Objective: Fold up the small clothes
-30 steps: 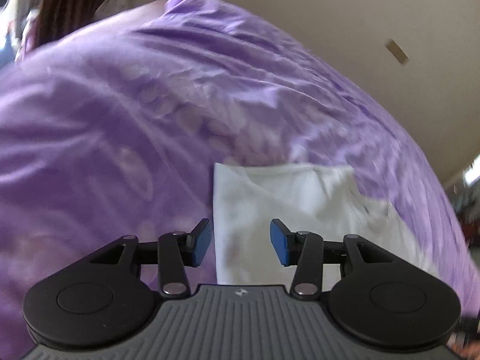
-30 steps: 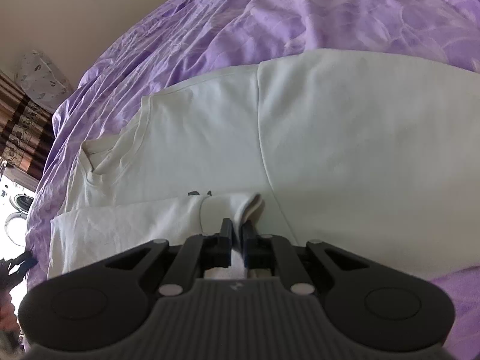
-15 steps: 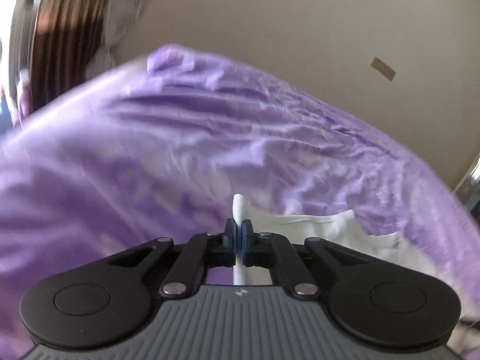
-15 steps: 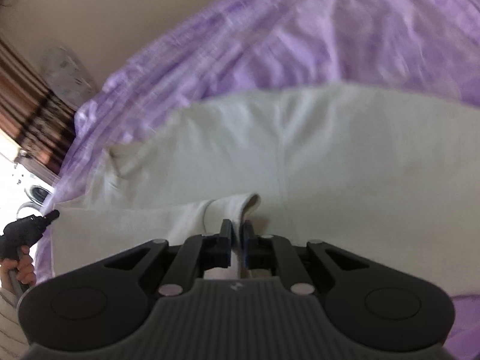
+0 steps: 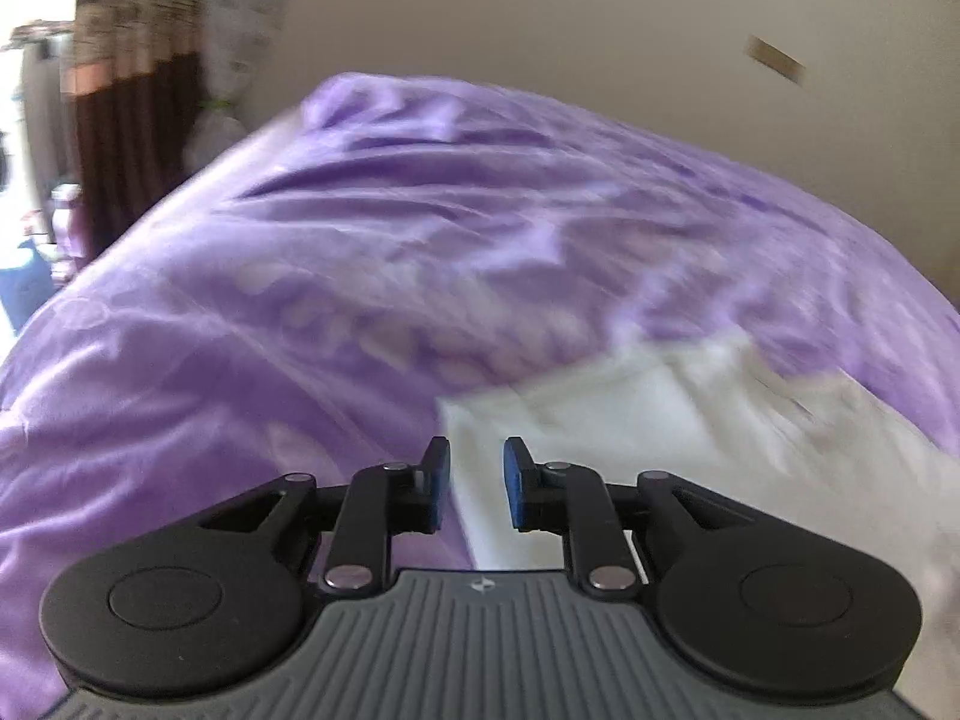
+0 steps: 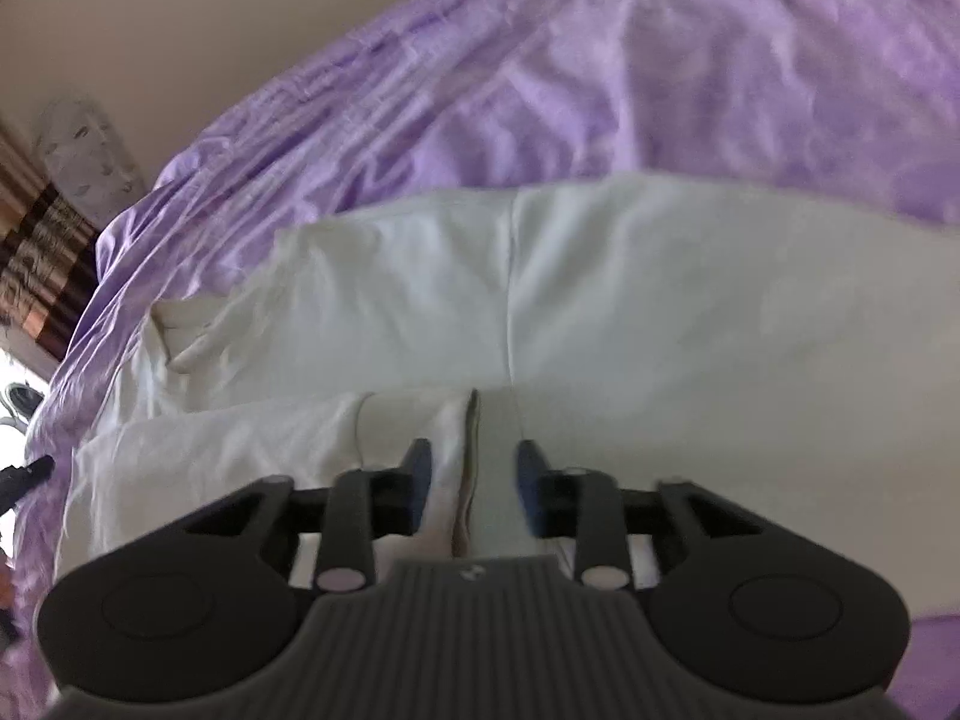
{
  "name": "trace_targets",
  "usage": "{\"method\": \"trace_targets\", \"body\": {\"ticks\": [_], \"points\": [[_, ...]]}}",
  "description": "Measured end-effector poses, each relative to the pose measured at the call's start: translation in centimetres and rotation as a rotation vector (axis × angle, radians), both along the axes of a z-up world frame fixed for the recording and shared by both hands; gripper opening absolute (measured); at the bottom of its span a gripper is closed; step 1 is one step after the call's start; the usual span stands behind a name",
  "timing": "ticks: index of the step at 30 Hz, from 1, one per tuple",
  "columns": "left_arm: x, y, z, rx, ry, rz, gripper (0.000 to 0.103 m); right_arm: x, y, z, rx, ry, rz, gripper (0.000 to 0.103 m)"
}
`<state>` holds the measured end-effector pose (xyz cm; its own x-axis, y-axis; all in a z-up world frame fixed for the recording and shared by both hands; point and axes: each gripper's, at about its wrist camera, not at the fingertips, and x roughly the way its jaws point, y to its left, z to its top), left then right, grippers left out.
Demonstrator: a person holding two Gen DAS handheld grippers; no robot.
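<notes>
A small white shirt [image 6: 630, 300] lies spread on a purple bedspread [image 6: 660, 72]. In the right wrist view a folded sleeve [image 6: 240, 450] lies across the shirt's near edge. Its cuff stands as a thin ridge between the jaws of my right gripper [image 6: 471, 468], which are opening and no longer press on it. In the left wrist view the shirt [image 5: 690, 420] shows blurred at the lower right. My left gripper [image 5: 474, 468] hangs over the shirt's left edge, its jaws opening, and the blue pads [image 5: 438, 474] hold nothing.
The purple bedspread [image 5: 300, 300] fills most of both views, with a beige wall [image 5: 600, 18] behind. A brown curtain [image 5: 120, 90] hangs at the far left. A patterned pillow [image 6: 84, 156] leans by the wall. A dark object [image 6: 24, 474] shows at the left edge.
Both grippers have let go of the white cloth and their jaws have parted. The left gripper closed on a cloth edge half a second ago, then released it and rose.
</notes>
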<state>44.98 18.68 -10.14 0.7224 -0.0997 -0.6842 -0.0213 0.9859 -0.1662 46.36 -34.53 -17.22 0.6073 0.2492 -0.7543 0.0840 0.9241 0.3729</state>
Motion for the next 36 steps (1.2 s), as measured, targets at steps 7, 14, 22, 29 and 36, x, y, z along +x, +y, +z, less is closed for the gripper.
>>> {"method": "trace_targets", "body": {"ticks": [7, 14, 22, 29, 36], "points": [[-5.6, -4.3, -1.0, 0.090, 0.070, -0.283, 0.012, -3.0, 4.8, 1.3, -0.099, -0.069, 0.198, 0.022], [-5.9, -1.9, -4.8, 0.183, 0.224, -0.123, 0.010, -3.1, 3.8, -2.5, -0.161, 0.055, 0.145, 0.010], [-9.6, -0.9, 0.4, 0.151, 0.141, -0.105, 0.010, -7.7, -1.7, 4.4, -0.055, -0.010, 0.014, 0.011], [-12.0, -2.4, 5.0, 0.169, 0.047, -0.014, 0.020, -15.1, -13.4, 10.2, 0.056, -0.078, -0.251, 0.030], [-12.8, -5.4, 7.2, 0.177, -0.027, -0.007, 0.033, -23.4, -24.6, 9.3, 0.230, -0.076, -0.566, 0.036]]}}
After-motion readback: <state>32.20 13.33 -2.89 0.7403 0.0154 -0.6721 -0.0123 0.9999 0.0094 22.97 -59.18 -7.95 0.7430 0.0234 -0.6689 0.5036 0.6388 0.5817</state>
